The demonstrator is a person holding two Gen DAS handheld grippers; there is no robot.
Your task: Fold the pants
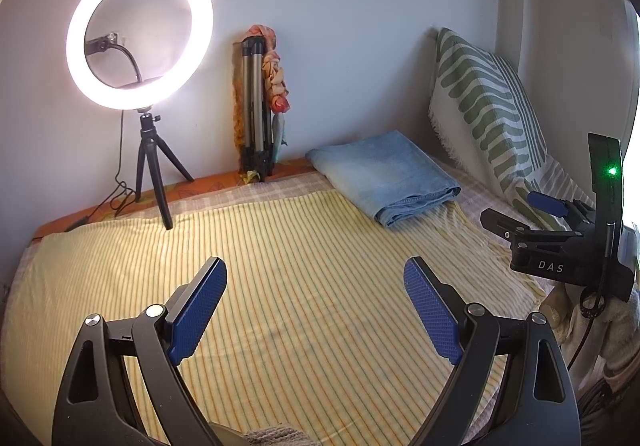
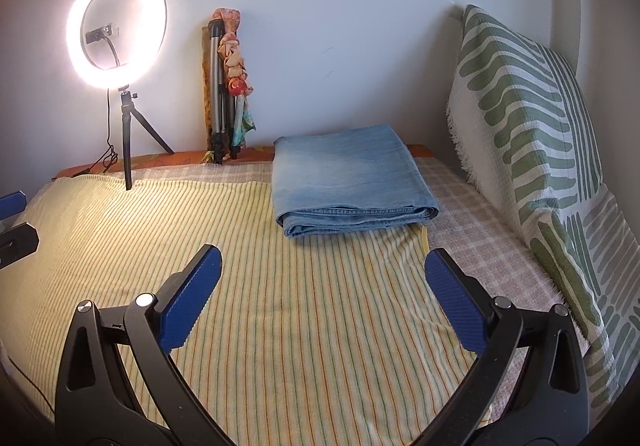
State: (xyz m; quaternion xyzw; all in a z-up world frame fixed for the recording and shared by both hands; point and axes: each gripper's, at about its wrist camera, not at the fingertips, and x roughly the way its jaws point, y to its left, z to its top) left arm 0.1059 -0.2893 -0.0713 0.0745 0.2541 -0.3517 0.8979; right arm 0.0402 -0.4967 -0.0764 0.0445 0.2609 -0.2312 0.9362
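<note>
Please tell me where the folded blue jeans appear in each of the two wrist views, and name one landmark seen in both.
Left wrist view: the folded blue jeans lie right of center, beyond the open left gripper.
Right wrist view: the jeans lie near the center, straight ahead of the open right gripper.
Shared landmark: the lit ring light, upper left in both.

Blue pants (image 2: 348,174), yellow-striped sheet (image 2: 304,326) — green-patterned pillow (image 2: 532,118)

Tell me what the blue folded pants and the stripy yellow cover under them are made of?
The folded pants look like denim: faded light blue, matte, with a thick stitched hem along the front edge. The yellow cover looks like soft woven cotton, matte, with thin green and orange stripes and gentle wrinkles, though the exact fibre is a guess.
</note>
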